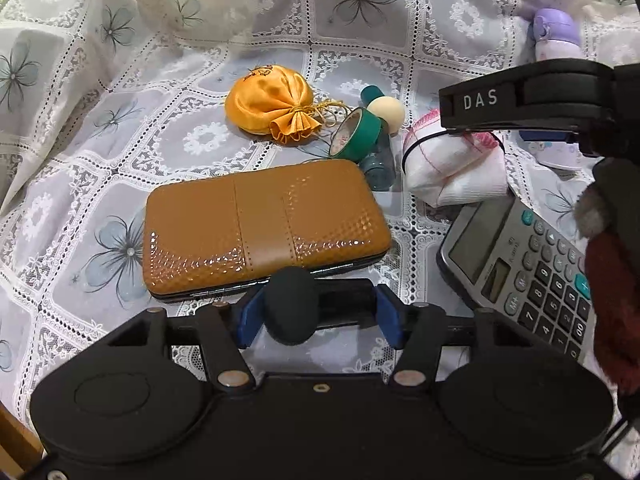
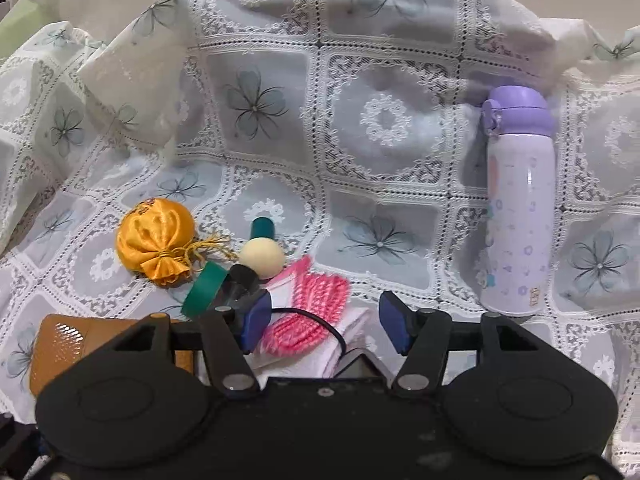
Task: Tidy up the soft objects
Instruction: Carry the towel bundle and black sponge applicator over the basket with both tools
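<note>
Satin orange pouch (image 1: 269,104) gathered and round at upper centre, folded white cloth (image 1: 452,168) right of it, left gripper (image 1: 318,314) clenched on a black foam ball (image 1: 291,306), right gripper (image 2: 324,326) spread, grasping nothing.

Tablecloth (image 2: 280,60): white lace grid, grey-blue panels, dark-lined flower motifs alternating with white floral rings.
Pouch (image 1: 268,102), far left: golden-orange satin, dark print on top, gold tassel cord.
Wallet case (image 1: 264,224), near left: tan-brown, glossy diamond emboss, plain centre band.
Tape roll (image 1: 356,134): green.
Ball (image 2: 262,259): cream.
Cloth bundle (image 2: 316,300): white, pink stitched edging, black band.
Bottle (image 2: 518,208), far right: lavender lid, white body, small purple prints.
Calculator (image 1: 520,256): grey, dark keys, one teal.
Finger pads (image 2: 390,320): blue.
</note>
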The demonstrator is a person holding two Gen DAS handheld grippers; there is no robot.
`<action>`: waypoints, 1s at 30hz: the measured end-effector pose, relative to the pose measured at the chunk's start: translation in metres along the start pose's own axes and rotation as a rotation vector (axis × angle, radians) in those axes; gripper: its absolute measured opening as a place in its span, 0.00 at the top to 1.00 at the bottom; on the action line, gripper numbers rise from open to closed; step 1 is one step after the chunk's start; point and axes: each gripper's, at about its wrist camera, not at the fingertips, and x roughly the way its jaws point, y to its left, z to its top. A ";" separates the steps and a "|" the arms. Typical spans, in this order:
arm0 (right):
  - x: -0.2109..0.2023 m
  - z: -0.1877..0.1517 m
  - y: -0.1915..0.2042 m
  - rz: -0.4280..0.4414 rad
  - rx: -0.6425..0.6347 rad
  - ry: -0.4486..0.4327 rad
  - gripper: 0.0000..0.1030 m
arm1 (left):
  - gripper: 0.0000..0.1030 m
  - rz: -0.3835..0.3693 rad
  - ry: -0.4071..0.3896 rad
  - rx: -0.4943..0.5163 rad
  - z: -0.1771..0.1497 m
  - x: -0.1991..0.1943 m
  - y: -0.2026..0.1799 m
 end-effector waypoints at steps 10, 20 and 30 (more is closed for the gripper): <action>0.002 -0.002 0.003 -0.018 0.024 0.027 0.14 | 0.47 -0.026 0.027 0.012 -0.012 -0.015 0.018; 0.029 -0.006 0.019 0.008 0.016 0.107 0.11 | 0.47 -0.027 0.028 0.015 -0.014 -0.012 0.023; 0.024 -0.005 0.022 0.020 -0.013 0.083 0.32 | 0.47 -0.041 0.021 0.024 -0.012 -0.014 0.024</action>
